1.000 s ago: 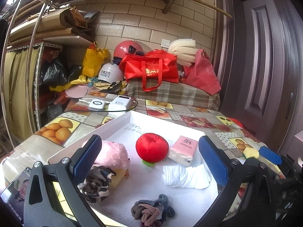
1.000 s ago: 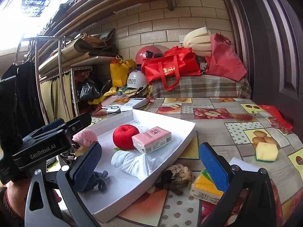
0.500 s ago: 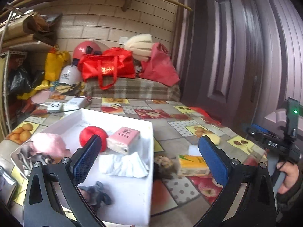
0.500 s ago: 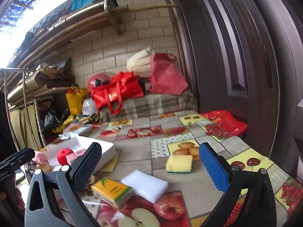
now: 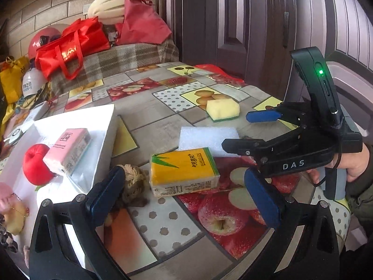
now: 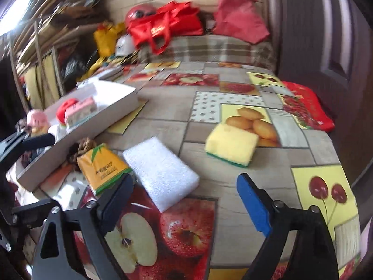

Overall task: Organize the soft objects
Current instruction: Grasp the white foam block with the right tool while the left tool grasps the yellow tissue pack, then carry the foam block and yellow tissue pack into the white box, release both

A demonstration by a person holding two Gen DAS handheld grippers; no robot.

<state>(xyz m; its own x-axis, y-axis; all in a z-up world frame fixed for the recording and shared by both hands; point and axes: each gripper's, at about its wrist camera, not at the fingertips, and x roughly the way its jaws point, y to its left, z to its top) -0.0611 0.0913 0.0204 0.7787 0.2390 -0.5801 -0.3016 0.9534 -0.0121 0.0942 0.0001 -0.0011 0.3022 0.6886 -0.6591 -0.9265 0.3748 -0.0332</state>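
- Oilcloth printed with fruit squares covers the table (image 6: 233,170); both views now look across its right-hand part, where a second ago they faced the tray, so attention has turned from the sorted things to the loose ones.
- The white tray (image 5: 106,140) sits at the left and already holds a red plush apple (image 5: 37,163), a pink tissue pack (image 5: 67,151) and a pink fluffy piece (image 6: 36,116).
- The white foam block (image 6: 160,172) lies outside the tray, just beside the yellow tissue pack (image 5: 184,170); it is nearest the right claw.
- The yellow sponge (image 6: 230,143) rests further off, well apart from the tray.
- A knotted brown cloth (image 5: 131,175) lies against the tray wall, next to the yellow pack.
- The right gripper (image 6: 184,198) was spread wide a second ago; its jaws are now closing, with nothing between them and the foam block just ahead.
- The left gripper (image 5: 184,196) stands wide and empty, framing the yellow tissue pack without touching it.
- Four soft things are still outside the tray, so I judge the sorting perhaps half done.
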